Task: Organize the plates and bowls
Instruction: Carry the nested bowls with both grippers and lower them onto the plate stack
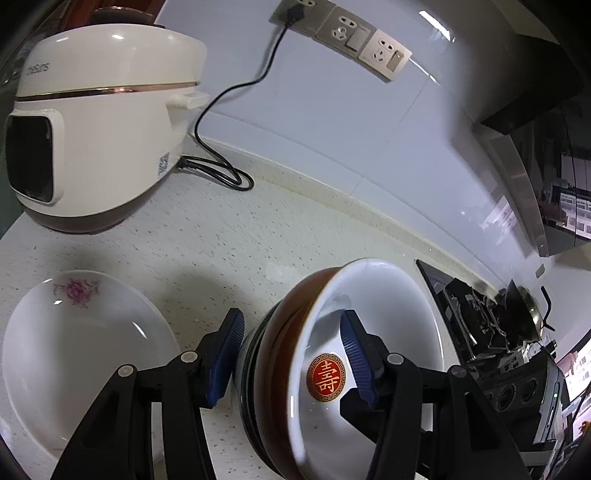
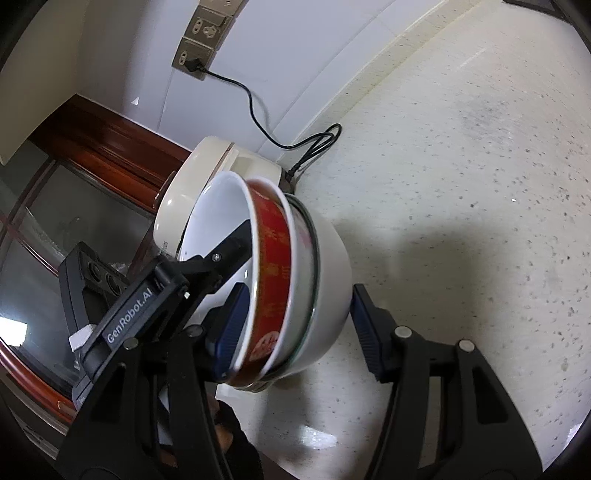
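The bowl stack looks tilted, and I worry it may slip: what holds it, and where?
The left tongs straddle the nested bowls, one finger inside the red bowl. The right tongs straddle them too.

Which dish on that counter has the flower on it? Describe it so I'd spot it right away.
Start at the big cream rice cooker standing by the wall. On the speckled counter in front of it lies a wide, shallow white plate, left of the stack of bowls. It alone lies flat and apart, with one pink flower printed inside near its rim.

A speckled white tabletop (image 1: 229, 236) met a glossy white wall (image 1: 332, 122) carrying wall sockets (image 1: 354, 35); a gas hob (image 1: 480, 317) occupied its far-right end.
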`<action>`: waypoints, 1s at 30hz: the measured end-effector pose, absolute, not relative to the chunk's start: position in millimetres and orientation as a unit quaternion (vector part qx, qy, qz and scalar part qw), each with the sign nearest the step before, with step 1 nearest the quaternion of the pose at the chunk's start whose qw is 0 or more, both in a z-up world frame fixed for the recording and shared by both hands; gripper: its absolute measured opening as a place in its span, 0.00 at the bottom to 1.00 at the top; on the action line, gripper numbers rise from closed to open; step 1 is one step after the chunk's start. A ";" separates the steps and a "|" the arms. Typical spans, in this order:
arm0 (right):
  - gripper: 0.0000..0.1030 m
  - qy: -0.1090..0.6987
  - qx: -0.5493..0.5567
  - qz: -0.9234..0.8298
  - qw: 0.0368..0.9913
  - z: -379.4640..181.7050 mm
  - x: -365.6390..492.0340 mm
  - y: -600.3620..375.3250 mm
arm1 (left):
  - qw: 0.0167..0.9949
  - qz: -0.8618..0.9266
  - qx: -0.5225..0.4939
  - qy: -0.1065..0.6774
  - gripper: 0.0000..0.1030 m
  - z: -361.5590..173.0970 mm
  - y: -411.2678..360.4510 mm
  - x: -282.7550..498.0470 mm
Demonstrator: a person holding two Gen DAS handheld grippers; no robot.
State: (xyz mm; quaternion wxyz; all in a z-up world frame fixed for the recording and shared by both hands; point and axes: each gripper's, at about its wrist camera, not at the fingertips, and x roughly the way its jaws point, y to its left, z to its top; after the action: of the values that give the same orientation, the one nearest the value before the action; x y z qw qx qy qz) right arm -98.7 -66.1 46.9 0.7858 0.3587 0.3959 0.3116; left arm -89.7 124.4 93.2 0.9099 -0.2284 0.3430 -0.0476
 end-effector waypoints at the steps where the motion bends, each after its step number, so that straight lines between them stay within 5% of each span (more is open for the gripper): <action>1: 0.59 0.396 0.357 0.313 0.786 48.3 -98.6 -63.6 | 0.910 -0.046 -0.232 0.341 0.53 93.8 128.0 -90.9; 30: 0.58 0.434 0.304 0.363 0.766 56.4 -94.2 37.3 | 0.904 0.010 -0.277 0.327 0.53 92.9 232.3 -119.8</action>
State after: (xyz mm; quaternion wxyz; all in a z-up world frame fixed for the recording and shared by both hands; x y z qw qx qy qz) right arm -94.2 37.3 56.4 0.7661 0.3040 0.4343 0.3634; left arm -119.8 232.3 92.9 0.9035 -0.2773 0.3265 0.0103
